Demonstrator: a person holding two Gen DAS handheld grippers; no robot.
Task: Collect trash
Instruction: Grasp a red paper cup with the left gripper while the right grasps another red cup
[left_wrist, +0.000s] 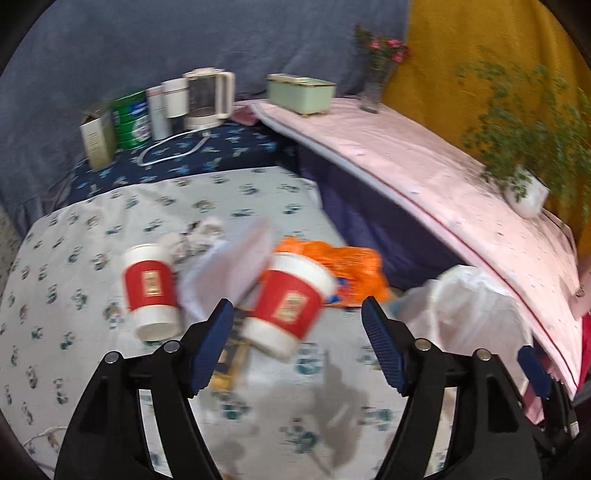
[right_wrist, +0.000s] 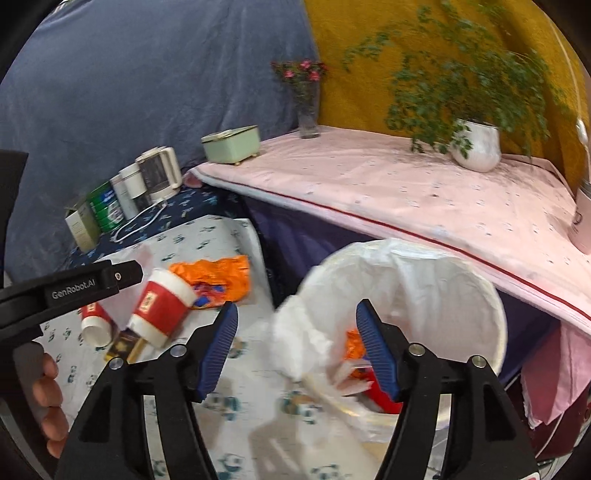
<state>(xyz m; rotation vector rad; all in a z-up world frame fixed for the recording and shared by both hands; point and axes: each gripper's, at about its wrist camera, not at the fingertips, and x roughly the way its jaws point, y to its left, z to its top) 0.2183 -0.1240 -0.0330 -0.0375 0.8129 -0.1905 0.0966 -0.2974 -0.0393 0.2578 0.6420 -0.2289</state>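
Two red-and-white paper cups lie on the panda-print cloth, one (left_wrist: 149, 288) to the left and one (left_wrist: 291, 299) tipped just beyond the tips of my left gripper (left_wrist: 297, 306). That gripper is open and its pads touch nothing. Around the cups lie white paper (left_wrist: 236, 266), crumpled tissue (left_wrist: 199, 236), an orange wrapper (left_wrist: 347, 266) and a dark packet (left_wrist: 229, 362). My right gripper (right_wrist: 297, 307) is open and empty over the white-lined bin (right_wrist: 443, 280). The bin holds orange and red trash (right_wrist: 354, 347). The nearer cup (right_wrist: 162, 306) shows at the left of the right wrist view.
A raised table with a pink cloth (left_wrist: 424, 155) runs along the right, bearing a mint box (left_wrist: 301, 92), a flower vase (left_wrist: 376, 81) and a potted plant (left_wrist: 524, 192). A kettle (left_wrist: 208, 99), tins and a carton stand at the back. A hand (right_wrist: 48, 387) holds the left gripper's handle.
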